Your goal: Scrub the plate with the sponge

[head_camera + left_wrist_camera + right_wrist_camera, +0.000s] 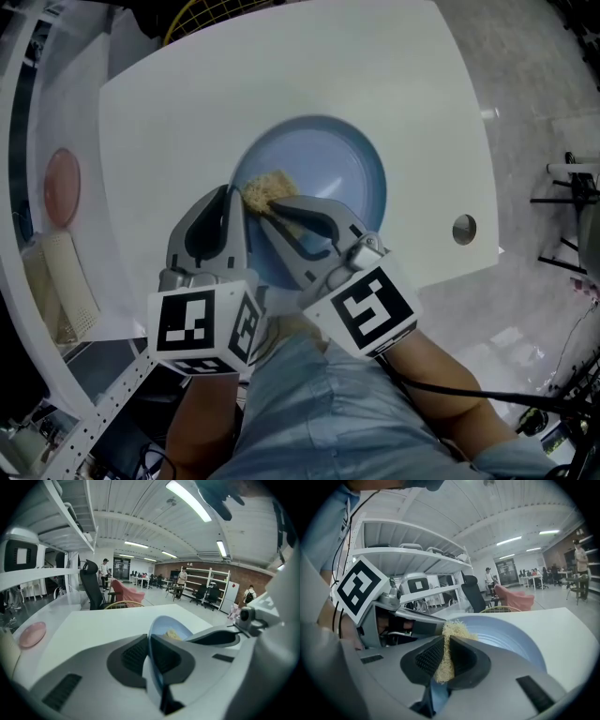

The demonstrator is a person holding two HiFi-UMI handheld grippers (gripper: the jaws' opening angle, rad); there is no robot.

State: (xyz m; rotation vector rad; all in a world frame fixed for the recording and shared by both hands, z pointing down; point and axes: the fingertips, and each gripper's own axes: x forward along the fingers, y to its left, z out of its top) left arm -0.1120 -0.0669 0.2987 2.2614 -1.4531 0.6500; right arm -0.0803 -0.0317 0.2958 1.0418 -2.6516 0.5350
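Note:
A pale blue plate [342, 169] rests on the white table [187, 112] in the head view. My left gripper [234, 202] is shut on the plate's near-left rim; in the left gripper view the plate's edge [152, 644] runs between the jaws. My right gripper [272, 202] is shut on a tan fibrous sponge [264, 188], pressed on the plate's left inner surface. In the right gripper view the sponge [449, 641] sticks up between the jaws against the plate [506, 637], with the left gripper [412, 626] just beyond it.
A pink round dish [62, 186] lies at the table's far left, beside a cream ribbed object [73, 286]. A small round hole or grommet [463, 228] sits near the table's right edge. Shelving, chairs and distant people fill the room behind.

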